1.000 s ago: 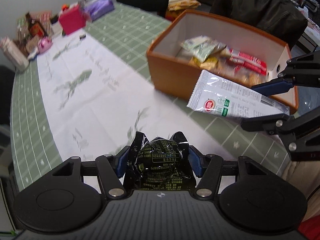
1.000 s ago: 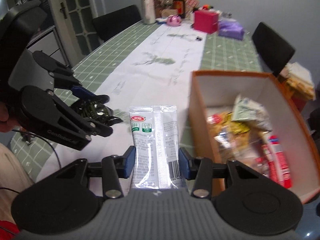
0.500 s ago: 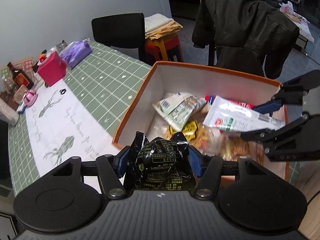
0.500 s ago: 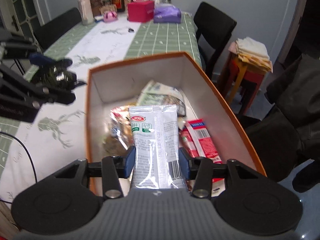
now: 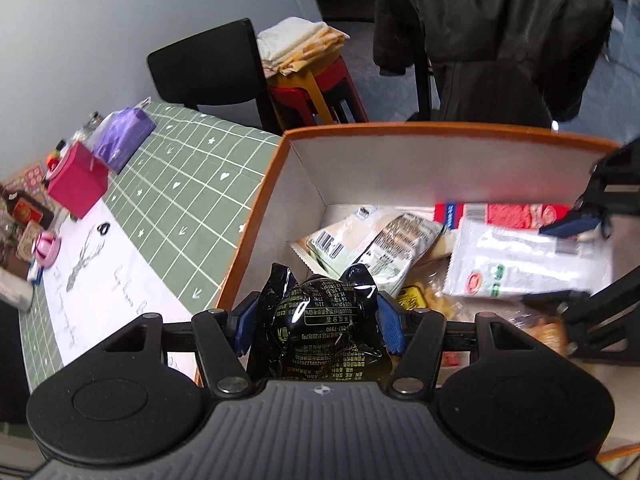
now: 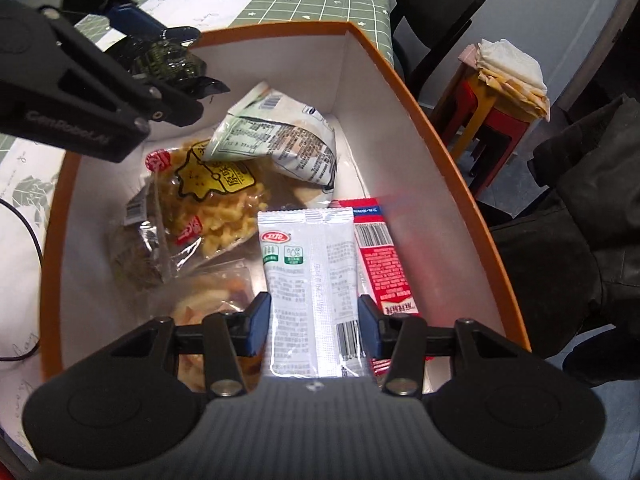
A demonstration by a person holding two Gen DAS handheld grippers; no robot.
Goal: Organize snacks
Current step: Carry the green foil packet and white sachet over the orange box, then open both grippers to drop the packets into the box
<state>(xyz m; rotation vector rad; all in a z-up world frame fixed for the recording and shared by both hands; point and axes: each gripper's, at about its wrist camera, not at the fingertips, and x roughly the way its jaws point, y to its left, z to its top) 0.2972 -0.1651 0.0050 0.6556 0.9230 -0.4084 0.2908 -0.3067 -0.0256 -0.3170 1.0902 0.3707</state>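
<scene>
My left gripper (image 5: 316, 322) is shut on a black snack packet (image 5: 320, 328) and holds it over the near left corner of the orange box (image 5: 256, 216). The left gripper also shows in the right wrist view (image 6: 160, 64). My right gripper (image 6: 314, 322) is shut on a white snack packet (image 6: 312, 280) and holds it inside the orange box (image 6: 440, 152), above a red packet (image 6: 384, 268). The white packet also shows in the left wrist view (image 5: 520, 264). In the box lie a pale green packet (image 6: 280, 136) and a yellow noodle bag (image 6: 216, 192).
The box stands on a table with a green checked cloth (image 5: 180, 200) and a white runner (image 5: 100, 280). A red box (image 5: 78, 184), a purple pack (image 5: 120, 140) and bottles stand at its far end. A black chair (image 5: 208, 68), a red stool (image 5: 316, 88) and a dark coat (image 5: 500, 40) stand beyond the table.
Both grippers have moved from above the table to over and into the orange box, each still holding its packet. The right gripper has dropped lower among the snacks.
</scene>
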